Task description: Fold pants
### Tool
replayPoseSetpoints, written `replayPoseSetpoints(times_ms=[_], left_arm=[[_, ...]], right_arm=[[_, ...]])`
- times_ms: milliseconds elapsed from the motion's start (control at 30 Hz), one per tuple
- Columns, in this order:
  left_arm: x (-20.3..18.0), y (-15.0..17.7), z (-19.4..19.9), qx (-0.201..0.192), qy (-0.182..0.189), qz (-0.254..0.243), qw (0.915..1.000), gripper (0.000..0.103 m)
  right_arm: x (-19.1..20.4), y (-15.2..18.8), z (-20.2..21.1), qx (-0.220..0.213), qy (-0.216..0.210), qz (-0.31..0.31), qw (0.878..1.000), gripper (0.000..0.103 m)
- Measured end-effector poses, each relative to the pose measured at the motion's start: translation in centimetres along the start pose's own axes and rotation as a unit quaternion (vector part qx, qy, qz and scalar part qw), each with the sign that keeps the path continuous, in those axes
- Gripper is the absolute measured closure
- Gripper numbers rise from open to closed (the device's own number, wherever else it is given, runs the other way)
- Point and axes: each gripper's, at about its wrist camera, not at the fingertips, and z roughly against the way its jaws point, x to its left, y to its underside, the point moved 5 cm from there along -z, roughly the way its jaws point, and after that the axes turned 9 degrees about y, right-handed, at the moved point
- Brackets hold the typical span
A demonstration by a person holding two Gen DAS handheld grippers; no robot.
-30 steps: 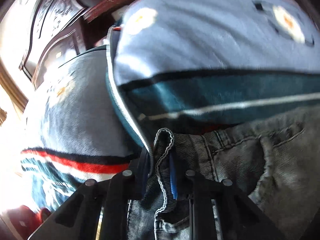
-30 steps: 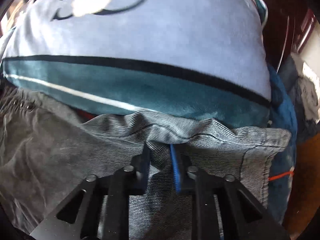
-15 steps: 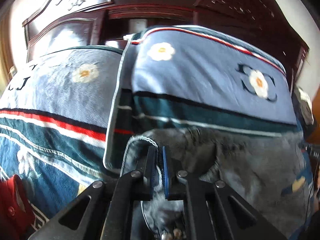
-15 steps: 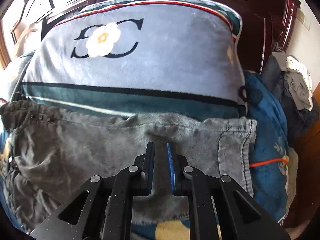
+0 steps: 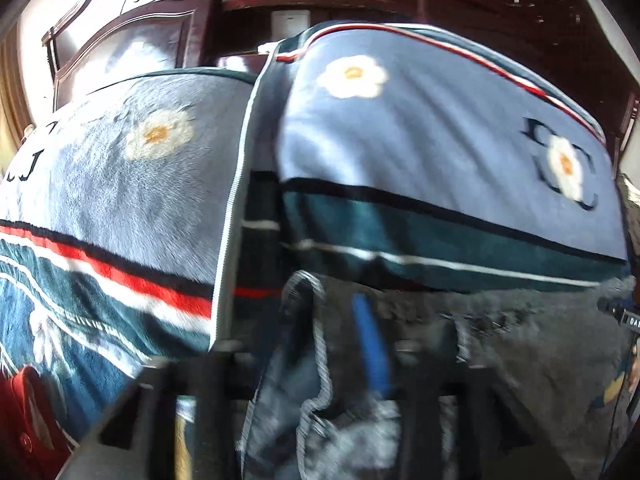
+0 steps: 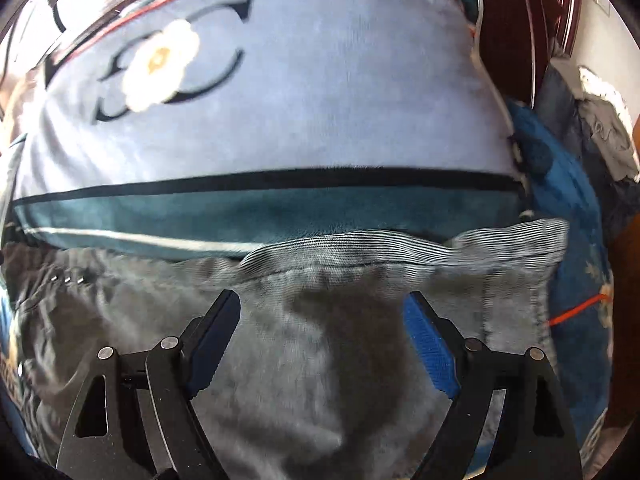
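Observation:
Grey denim pants (image 6: 312,344) lie flat on the bed against the foot of a pillow, their waistband (image 6: 400,248) along the far edge. My right gripper (image 6: 322,320) is open, its jaws spread wide just above the cloth and holding nothing. In the left wrist view the pants (image 5: 520,344) stretch to the right. A stitched edge of the cloth (image 5: 316,344) lies between the fingers of my left gripper (image 5: 320,344). That view is badly blurred; one blue pad (image 5: 370,344) shows, and the jaws look spread apart.
Two blue plush pillows with daisy prints (image 5: 420,140) (image 5: 132,168) lean on a dark carved wooden headboard (image 5: 500,12). A red garment (image 5: 24,412) lies at the left. A pile of clothes (image 6: 600,128) sits at the far right, beside the bed.
Both grippers were shut half a second ago. The right one has opened wide above the pants. The left one appears to have opened and moved closer to the pillow.

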Motion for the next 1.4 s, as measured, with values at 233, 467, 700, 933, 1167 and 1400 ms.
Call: replayPoseSetpoints(times_ms=[233,467,700,933,1167,1400], left_arm=[[0.5,-0.4,-3.2,0.017,-0.004,-0.009,0.9998,0.047],[-1.7,1.4,-2.7,0.009,0.002,-0.052,0.9986,0.085],[-2.8,1.5,4.2,-0.040,0.074,-0.045,0.9955,0.086],[-2.9,4.2,10.4,-0.054,0.134,-0.044,0.9885,0.086],[-1.5,8.3,15.3,-0.042,0.157,-0.035,0.9861,0.086],[0.1,15.0,17.3,0.008,0.174,-0.042,0.9837,0.085]], right_arm=[[1.8,0.9,-3.1,-0.003,0.045,0.037,0.998,0.031],[2.3,0.6,-0.8,-0.037,0.039,0.068,0.996,0.091],[1.4,1.2,4.5,-0.074,-0.006,0.048,0.996,0.092],[0.2,2.9,9.3,-0.091,-0.041,0.023,0.995,0.093],[-1.2,6.4,14.2,-0.105,-0.078,0.001,0.991,0.093],[-2.4,13.9,17.6,-0.090,-0.100,-0.017,0.991,0.093]])
